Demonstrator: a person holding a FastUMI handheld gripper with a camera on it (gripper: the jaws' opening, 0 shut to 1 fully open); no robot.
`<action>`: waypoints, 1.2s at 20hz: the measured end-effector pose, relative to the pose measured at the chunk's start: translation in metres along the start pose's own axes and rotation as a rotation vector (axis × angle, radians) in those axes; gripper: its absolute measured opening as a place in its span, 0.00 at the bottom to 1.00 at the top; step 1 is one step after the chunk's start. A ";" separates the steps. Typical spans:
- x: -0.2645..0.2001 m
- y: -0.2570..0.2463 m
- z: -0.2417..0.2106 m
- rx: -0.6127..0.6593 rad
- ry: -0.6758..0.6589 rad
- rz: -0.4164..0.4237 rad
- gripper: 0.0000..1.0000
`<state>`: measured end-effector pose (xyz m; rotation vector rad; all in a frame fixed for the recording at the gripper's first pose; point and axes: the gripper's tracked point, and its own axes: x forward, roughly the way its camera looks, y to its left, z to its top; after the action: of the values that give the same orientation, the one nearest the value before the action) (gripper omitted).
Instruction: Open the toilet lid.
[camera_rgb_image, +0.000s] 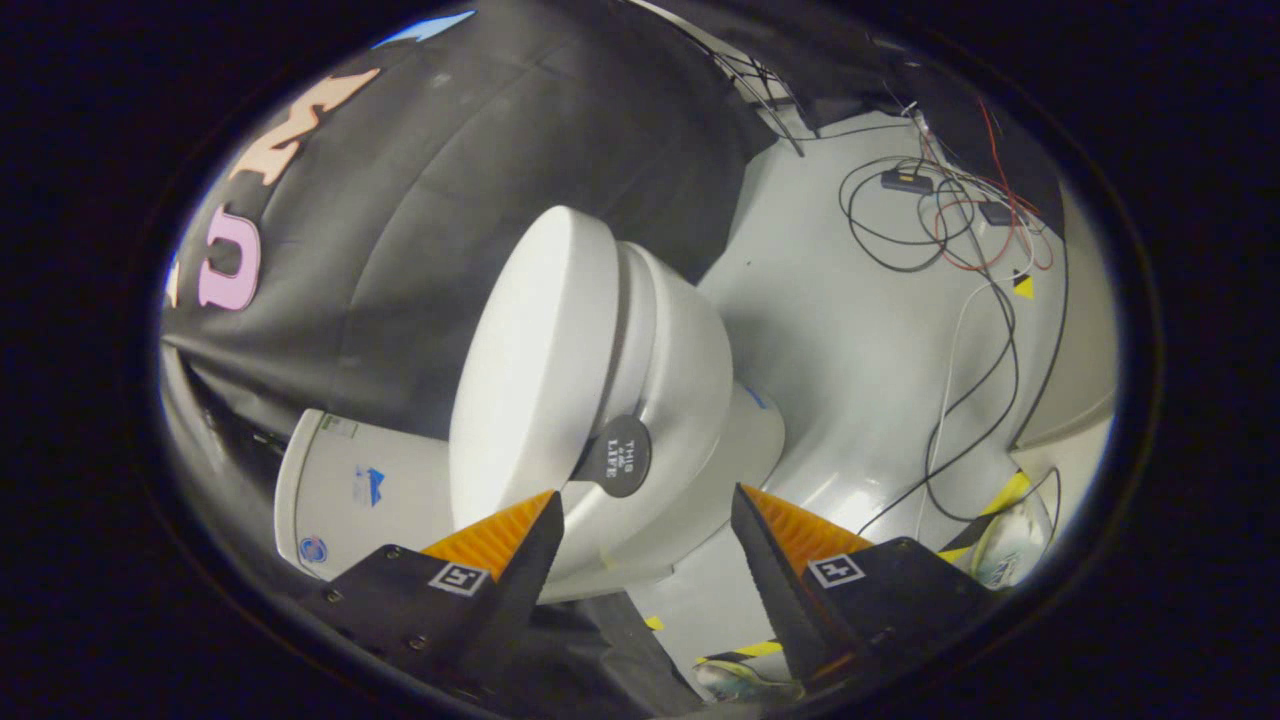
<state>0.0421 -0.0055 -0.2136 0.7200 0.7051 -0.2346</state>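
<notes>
Gaping wide, the hand-held gripper (645, 520) has its two fingers spread apart with nothing pressed between them, the left fingertip sitting just at the near edge of the toilet lid (530, 360). That lid stands partly lifted off the seat (690, 370) of the white toilet (700, 470), and a round dark tab (618, 456) hangs at its near rim (between the fingers, just ahead of them). Loose cables (960, 250) lie on the pale floor (830, 340) far to the right, and the cistern (350, 490) shows at the near left

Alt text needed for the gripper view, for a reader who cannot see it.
The open tongs sit just short of a white toilet, its lid raised partway; a round black lift tab hangs between the fingers. Loose cables lie on the grey floor beyond.
</notes>
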 end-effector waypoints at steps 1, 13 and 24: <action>0.001 0.000 -0.001 -0.001 0.003 -0.001 1.00; 0.012 0.012 0.022 0.148 -0.077 0.026 0.29; 0.023 0.026 0.031 0.558 -0.032 0.311 0.02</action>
<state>0.0861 -0.0063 -0.1981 1.3418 0.4864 -0.1562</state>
